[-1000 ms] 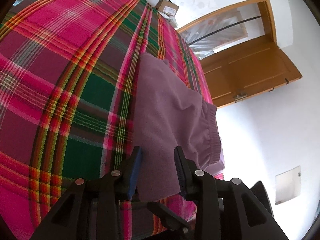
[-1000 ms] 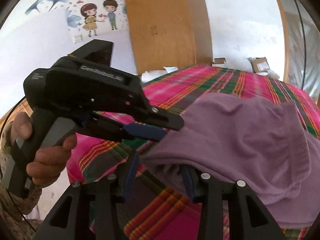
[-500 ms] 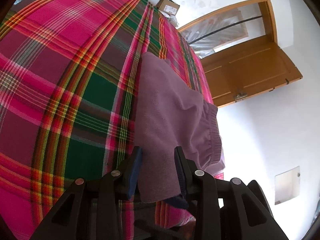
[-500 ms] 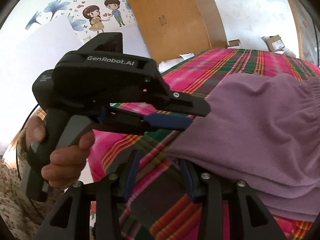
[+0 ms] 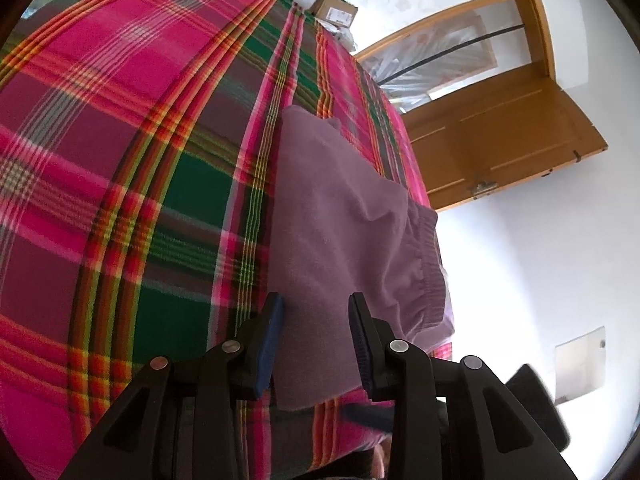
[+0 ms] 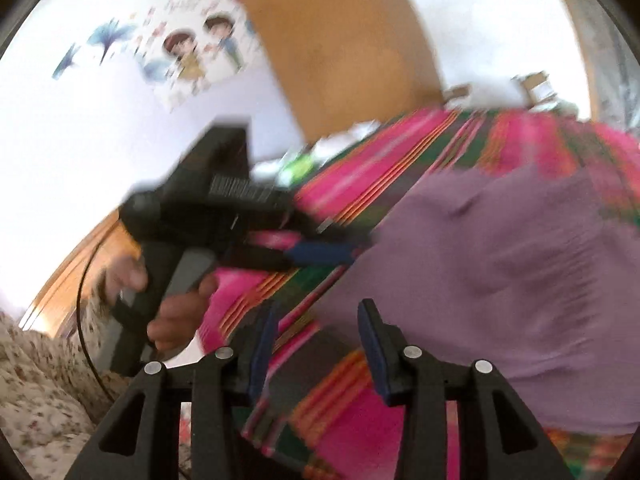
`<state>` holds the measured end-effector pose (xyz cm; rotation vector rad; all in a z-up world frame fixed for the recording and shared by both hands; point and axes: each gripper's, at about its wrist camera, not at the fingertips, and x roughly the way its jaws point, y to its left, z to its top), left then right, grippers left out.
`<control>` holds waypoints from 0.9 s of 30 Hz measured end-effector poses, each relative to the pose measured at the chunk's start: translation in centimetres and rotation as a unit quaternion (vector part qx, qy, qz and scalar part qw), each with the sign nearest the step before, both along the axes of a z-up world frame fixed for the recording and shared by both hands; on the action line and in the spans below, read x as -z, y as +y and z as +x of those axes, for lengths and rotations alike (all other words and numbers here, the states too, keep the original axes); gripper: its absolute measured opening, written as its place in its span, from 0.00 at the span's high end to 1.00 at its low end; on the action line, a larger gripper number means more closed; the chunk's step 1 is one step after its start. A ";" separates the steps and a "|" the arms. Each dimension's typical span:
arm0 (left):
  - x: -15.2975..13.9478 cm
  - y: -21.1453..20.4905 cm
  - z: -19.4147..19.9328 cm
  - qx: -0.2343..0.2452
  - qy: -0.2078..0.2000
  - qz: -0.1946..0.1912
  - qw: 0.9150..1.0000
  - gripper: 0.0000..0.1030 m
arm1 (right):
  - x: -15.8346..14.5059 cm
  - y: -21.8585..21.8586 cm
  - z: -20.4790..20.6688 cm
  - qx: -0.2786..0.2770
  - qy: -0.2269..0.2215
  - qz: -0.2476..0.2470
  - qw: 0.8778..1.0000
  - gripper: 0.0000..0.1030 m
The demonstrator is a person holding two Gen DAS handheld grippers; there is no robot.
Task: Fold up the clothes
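- Right now my left gripper (image 5: 316, 320) has its fingers spread apart, straddling the near corner of the purple garment (image 5: 348, 220); whether the pads touch cloth I cannot tell.
- My right gripper (image 6: 318, 330) is likewise open, empty, just beside the garment's near edge.
- That garment lies folded flat on the plaid bedspread (image 5: 120, 140), elastic waistband at its right.
- Only the blurred right view shows the hand (image 6: 176, 312) on the left gripper's handle and a cartoon wall sticker (image 6: 200, 52); only the left view shows the wooden door (image 5: 500, 140).
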<state>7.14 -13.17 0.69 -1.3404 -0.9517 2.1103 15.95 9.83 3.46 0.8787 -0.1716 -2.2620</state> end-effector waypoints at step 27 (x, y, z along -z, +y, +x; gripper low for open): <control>0.1 0.5 -3.9 -0.011 -0.003 -0.036 0.999 0.67 | 3.0 9.3 -8.6 0.177 -0.113 -0.009 0.978 0.54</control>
